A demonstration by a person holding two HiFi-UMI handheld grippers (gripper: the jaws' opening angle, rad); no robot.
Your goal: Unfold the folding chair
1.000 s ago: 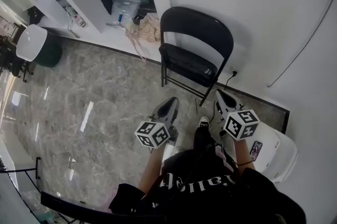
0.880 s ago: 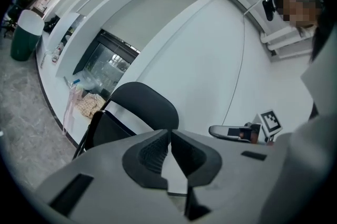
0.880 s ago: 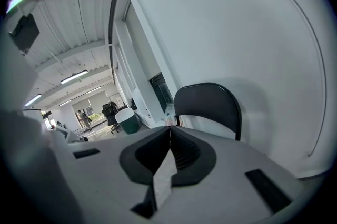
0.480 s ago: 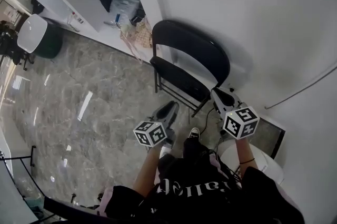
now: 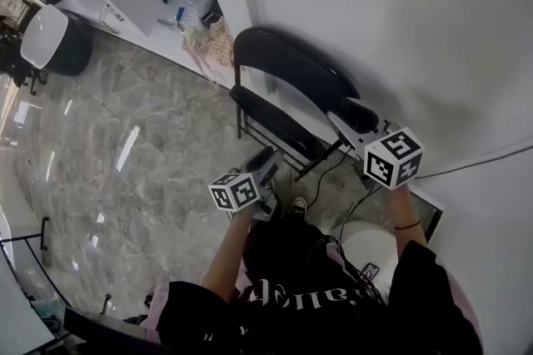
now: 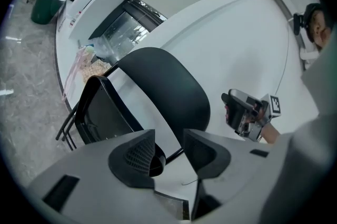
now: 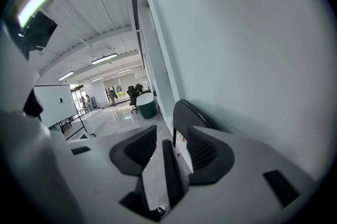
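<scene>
Now: chair (image 5: 287,82) at 12 o'clock against wall (image 5: 375,12); left gripper (image 6: 169,133) and right gripper (image 7: 174,132) fingers just opening, apart, holding nothing.

You are in what looks like an office. A polished marble floor (image 5: 117,153) runs beside plain white walls (image 5: 350,3), a whiteboard (image 7: 52,104) stands on a frame, strip lights (image 7: 103,59) hang overhead, and what may be swivel chairs (image 7: 131,95) sit small at the far end.

The folding chair (image 5: 300,74) is looking like smooth black metal, a bit shiny. The stone floor (image 5: 125,120) is shining, v. glossy; the wall (image 5: 375,3) is looking matt.
</scene>
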